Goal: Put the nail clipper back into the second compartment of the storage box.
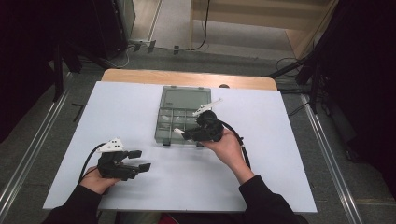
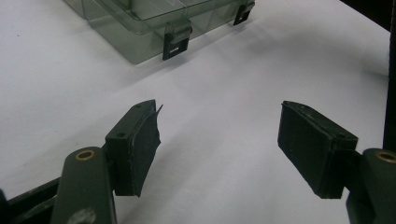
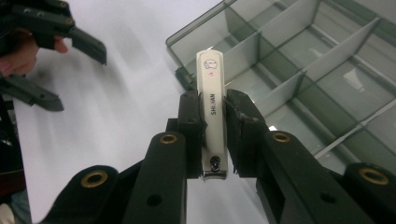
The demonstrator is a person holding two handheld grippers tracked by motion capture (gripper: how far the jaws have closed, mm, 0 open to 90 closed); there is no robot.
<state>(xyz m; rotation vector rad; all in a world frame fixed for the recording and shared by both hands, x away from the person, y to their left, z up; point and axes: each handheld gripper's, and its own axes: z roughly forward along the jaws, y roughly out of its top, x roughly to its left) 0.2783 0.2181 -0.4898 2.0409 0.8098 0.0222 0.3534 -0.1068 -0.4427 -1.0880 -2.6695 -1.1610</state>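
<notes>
Right gripper view: a nail clipper (image 3: 213, 112) is pinched by its long sides in the right claw (image 3: 214, 135), over the compartment box (image 3: 327, 70) edge. Judged light, stiff, slippery metal; mid-body grip suits. The left claw (image 2: 219, 144) is spread, empty, above the counter (image 2: 224, 84).

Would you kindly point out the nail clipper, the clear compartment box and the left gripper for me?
nail clipper (image 3: 212, 100), right gripper view, on its white lever.
compartment box (image 1: 182, 97), high view, on its open lid.
left gripper (image 1: 138, 160), high view, midway between its open fingers.
</notes>
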